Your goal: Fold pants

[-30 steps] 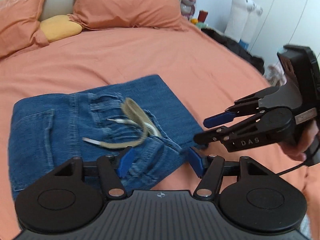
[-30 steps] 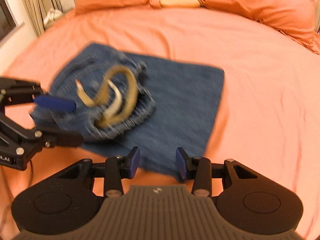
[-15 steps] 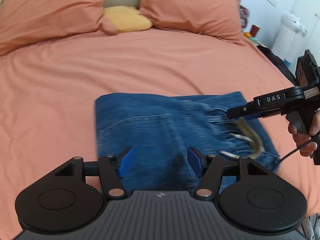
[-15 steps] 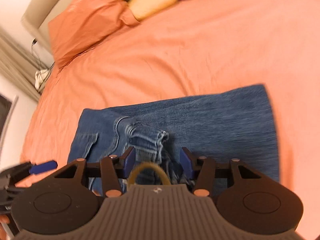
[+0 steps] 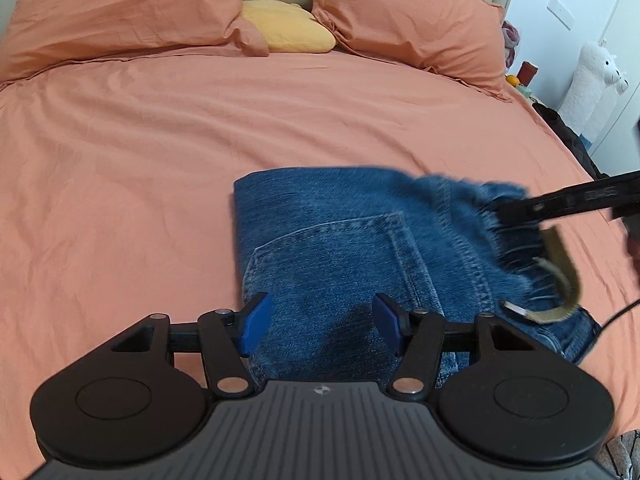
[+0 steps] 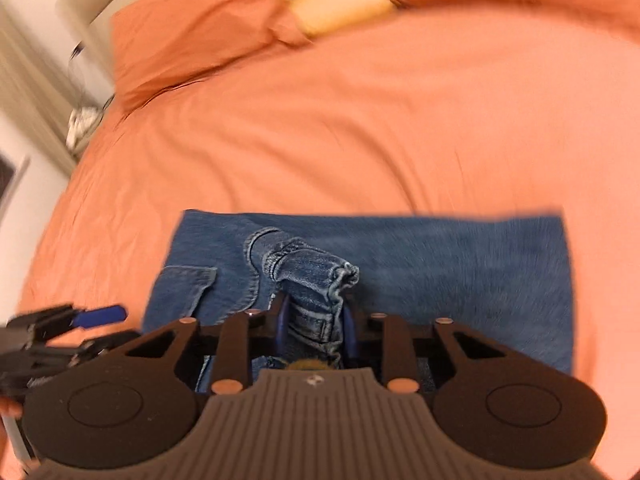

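We find very little to read. On the pillow [image 5: 404, 12] at the head of the bed a pale embroidered script runs along the top edge — too small for us to make out. On the arm of the right gripper [image 5: 500, 210] we see pale lettering — blurred by motion, so we cannot read it.

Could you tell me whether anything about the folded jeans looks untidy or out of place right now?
Yes: the jeans lie folded flat, but their waistband is bunched up between the closing right gripper, and a tan drawstring dangles loose there.
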A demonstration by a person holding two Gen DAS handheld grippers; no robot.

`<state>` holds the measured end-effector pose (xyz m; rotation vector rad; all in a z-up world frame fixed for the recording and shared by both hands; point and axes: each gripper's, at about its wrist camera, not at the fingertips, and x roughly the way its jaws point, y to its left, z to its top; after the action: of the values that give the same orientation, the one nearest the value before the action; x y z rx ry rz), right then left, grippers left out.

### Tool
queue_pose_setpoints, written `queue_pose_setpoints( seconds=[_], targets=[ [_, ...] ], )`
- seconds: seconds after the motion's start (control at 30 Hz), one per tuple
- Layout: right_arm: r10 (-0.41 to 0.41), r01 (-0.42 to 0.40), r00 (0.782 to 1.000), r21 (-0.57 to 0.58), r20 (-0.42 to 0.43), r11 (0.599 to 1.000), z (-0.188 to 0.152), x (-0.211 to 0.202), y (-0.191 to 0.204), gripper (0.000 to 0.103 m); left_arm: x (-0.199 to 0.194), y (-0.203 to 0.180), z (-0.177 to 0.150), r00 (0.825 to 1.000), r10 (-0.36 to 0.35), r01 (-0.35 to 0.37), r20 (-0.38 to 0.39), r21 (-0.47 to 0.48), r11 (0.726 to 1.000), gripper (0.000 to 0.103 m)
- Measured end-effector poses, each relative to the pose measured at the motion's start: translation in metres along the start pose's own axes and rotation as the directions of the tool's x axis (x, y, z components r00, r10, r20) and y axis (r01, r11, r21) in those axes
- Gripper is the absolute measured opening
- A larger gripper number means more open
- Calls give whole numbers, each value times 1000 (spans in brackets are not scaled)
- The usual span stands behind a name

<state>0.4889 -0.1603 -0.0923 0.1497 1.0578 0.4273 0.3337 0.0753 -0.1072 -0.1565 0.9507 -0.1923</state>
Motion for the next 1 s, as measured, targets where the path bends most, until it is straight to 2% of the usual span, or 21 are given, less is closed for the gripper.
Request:
queue_pose_setpoints(
  seconds=[0.1, 0.2, 0.37, 0.5, 0.57, 0.67, 0.77, 0.83, 1.0],
  targets=[
    [-71, 72, 997, -157, 7, 985, 3, -25, 38, 18, -8, -1, -3, 1000, -2, 2, 6, -14, 1000, 68],
    [-86, 89, 996, -228, 24, 970, 2, -36, 55, 10, -19, -6, -5, 1000, -4, 4, 18, -26, 1000, 67],
    [26, -19, 998, -106, 63, 994, -5, -71, 53, 7, -43, -16, -5, 999, -3, 2, 51, 11, 1000, 67],
    [140, -148, 980, 49, 140, 988, -15, -116, 44, 6, -52, -21, -3, 998, -30, 28, 61, 25, 999, 67],
    [122, -137, 983, 111, 135, 984, -29, -122, 30, 6, -50, -26, -3, 997, -56, 55, 49, 27, 998, 67],
    [71, -87, 994, 201, 86, 976, -52, -101, -2, 5, -38, -39, -3, 998, -57, 55, 25, 62, 997, 67],
    [59, -81, 995, 289, 86, 954, -67, -73, -37, 5, -20, -46, -1, 998, -67, 68, -16, 69, 995, 67],
    [46, -63, 997, 333, 57, 941, -73, -57, -52, 5, -8, -47, 0, 998, -63, 65, -31, 66, 996, 65],
    [-6, 0, 1000, 331, 17, 944, -81, -26, -68, 4, 18, -47, -1, 993, -66, 72, -94, 64, 995, 64]
  ],
)
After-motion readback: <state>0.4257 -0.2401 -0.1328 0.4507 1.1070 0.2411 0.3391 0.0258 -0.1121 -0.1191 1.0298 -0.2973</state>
